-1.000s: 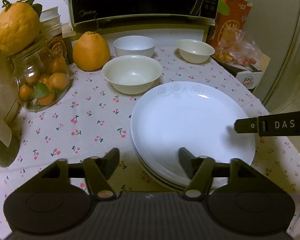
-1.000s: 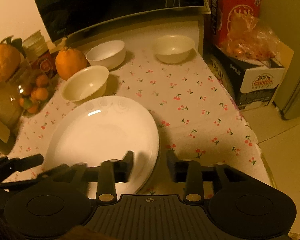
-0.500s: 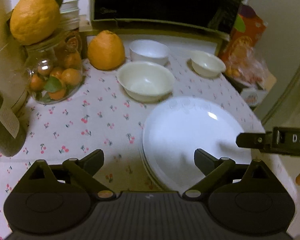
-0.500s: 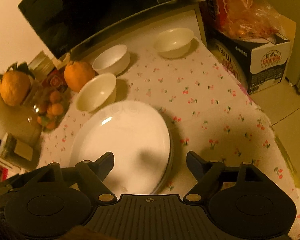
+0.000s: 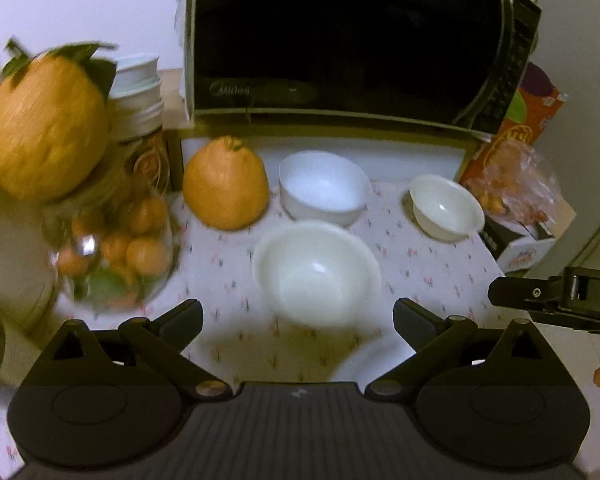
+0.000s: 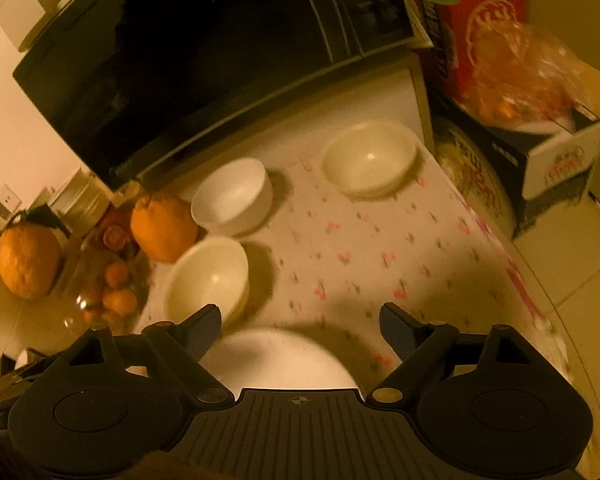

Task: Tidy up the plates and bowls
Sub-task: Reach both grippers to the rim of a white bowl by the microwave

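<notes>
Opening wide over the tablecloth, the left gripper and right gripper both hold nothing. The nearest bowl sits just beyond the plates. It looks glazed, stiff, slippery and breakable, so pinch its rim.

A home kitchen is indicated: a microwave is set at the back edge of a cherry-print tablecloth, with fruit jar and bowls.
</notes>
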Tool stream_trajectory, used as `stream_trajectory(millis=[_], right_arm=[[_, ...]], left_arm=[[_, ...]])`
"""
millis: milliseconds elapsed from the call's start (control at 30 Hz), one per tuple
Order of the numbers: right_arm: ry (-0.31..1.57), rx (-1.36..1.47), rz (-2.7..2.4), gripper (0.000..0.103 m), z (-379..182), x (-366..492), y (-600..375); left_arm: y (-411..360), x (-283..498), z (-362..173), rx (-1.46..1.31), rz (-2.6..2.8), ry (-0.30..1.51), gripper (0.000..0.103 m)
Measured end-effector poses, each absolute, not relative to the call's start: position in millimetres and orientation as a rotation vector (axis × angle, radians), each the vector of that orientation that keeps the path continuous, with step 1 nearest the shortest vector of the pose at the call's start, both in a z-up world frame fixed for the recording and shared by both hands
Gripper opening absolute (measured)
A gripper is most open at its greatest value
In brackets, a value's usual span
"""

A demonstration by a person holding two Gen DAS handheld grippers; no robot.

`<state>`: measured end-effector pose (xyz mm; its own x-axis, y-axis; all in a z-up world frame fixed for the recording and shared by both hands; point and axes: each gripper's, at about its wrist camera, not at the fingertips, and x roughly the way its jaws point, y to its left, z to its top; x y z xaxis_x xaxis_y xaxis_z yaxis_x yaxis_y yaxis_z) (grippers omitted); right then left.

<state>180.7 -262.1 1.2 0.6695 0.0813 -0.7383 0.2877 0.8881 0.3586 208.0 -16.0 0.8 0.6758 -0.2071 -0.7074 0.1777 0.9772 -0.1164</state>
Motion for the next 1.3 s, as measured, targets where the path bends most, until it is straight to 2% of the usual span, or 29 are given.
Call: stream_trajectory(millis=[500, 600, 867, 1067, 1300], right_arm=[[0.852, 0.649, -0.096, 0.089, -25.5, 272.9, -286.3], [0.862, 0.697, -0.077, 0.089, -34.8, 287.5, -288.1], [0.851, 0.758, -0.084, 0.088, -47.9, 315.0, -295.4], [0.866, 0.775, -0.084, 0.087, -64.6, 327.8, -294.7], [0.867, 0.789, -0.075, 0.063, -75.9, 339.0, -291.1]], left_arm=[[-27.9, 293.0, -4.8, -0.061, -0.225, 0.801, 0.093], [-30.1, 304.5, -10.3, -0.083, -0.233, 0.818, 0.086], [-30.7, 328.4, -26.2, -0.186, -0.244, 0.867, 0.052], [-29.9, 341.5, -33.4, -0.245, -0.24, 0.884, 0.038], [-33.6, 353.0, -41.3, -0.248, -0.229, 0.882, 0.032]])
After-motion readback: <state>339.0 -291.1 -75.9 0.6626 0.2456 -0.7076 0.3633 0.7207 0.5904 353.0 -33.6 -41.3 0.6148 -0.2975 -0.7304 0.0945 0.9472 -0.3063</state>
